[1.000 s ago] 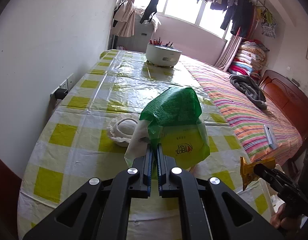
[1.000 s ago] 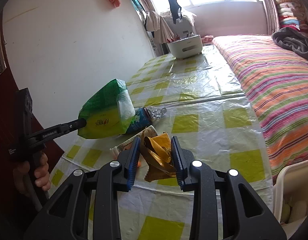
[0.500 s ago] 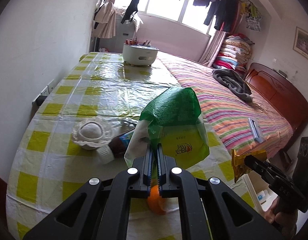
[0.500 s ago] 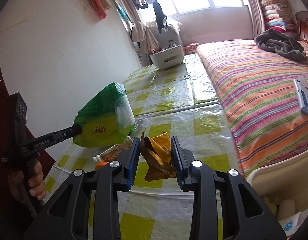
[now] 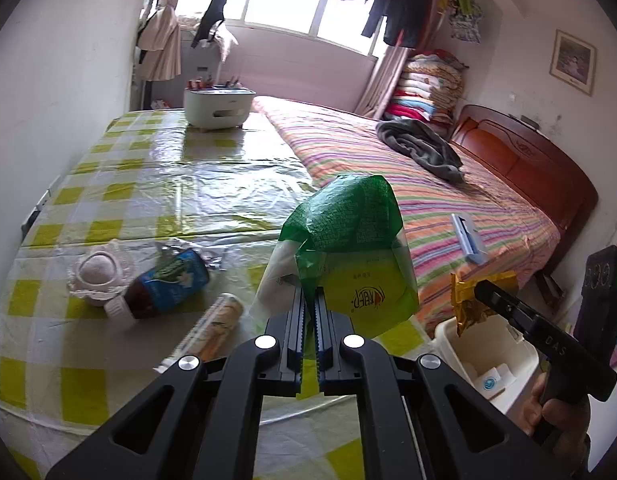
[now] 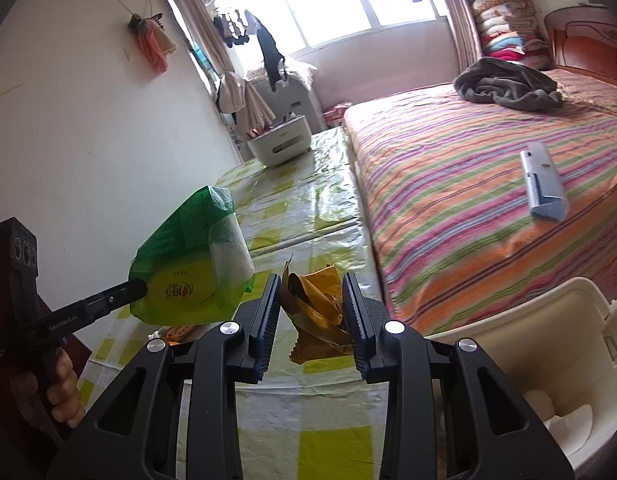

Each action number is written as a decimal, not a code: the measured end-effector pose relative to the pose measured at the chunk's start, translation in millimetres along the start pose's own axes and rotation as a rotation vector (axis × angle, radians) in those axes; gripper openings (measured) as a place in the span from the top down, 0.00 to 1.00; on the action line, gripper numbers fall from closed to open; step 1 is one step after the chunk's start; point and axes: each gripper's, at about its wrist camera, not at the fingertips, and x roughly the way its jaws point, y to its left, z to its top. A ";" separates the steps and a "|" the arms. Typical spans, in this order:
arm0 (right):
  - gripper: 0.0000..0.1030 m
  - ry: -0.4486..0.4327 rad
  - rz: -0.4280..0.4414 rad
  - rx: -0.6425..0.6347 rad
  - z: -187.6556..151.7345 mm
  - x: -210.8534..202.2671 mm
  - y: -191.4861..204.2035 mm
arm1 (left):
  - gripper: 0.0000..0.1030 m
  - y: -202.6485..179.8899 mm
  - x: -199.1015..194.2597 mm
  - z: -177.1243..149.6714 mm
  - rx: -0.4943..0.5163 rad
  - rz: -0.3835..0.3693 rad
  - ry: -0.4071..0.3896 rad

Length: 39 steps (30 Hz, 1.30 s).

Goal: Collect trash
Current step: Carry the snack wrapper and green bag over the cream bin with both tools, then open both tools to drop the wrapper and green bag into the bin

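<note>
Green-and-yellow crinkled plastic snack bag (image 5: pixel 350 256) is occupying the centre of the left wrist view, where the left gripper (image 5: pixel 308 304) is clamping its lower edge with both jaws fully closed on the film. The bag is hanging in the air above the yellow-and-white checked plastic tablecloth (image 5: pixel 108 200). At 9 o'clock from the bag, a dark bottle with a blue label (image 5: pixel 164 284) is lying on its side, touching a white lace-edged round item (image 5: pixel 98 274). A slim tan tube (image 5: pixel 216 324) is lying just beside the bottle, toward 7 o'clock of the bag. At 4 o'clock, the right gripper (image 5: pixel 468 300) is holding a crumpled gold foil wrapper (image 5: pixel 464 300) over a cream plastic bin (image 5: pixel 496 344).

Moving to the right wrist view, the right gripper (image 6: pixel 310 312) is pressing its partly closed jaws on the gold foil wrapper (image 6: pixel 316 316) from both sides. The wrapper is sitting above the table edge. At 3 o'clock, the cream plastic bin (image 6: pixel 548 344) is standing beside the striped bed cover (image 6: pixel 468 184). At 9 o'clock, the left gripper (image 6: pixel 136 290) is carrying the green-and-yellow bag (image 6: pixel 192 260).
</note>
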 end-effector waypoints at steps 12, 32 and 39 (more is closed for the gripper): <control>0.70 -0.062 -0.091 0.057 4.8 -31.2 -43.0 | 0.96 -60.9 19.9 -12.5 0.103 -0.089 0.044; 0.59 -0.128 -0.255 0.148 -5.0 -73.4 -102.2 | 0.96 -121.6 37.0 -30.4 0.197 -0.174 0.094; 0.37 -0.181 -0.288 0.199 -8.1 -94.1 -117.5 | 0.96 -141.2 41.1 -35.6 0.227 -0.200 0.108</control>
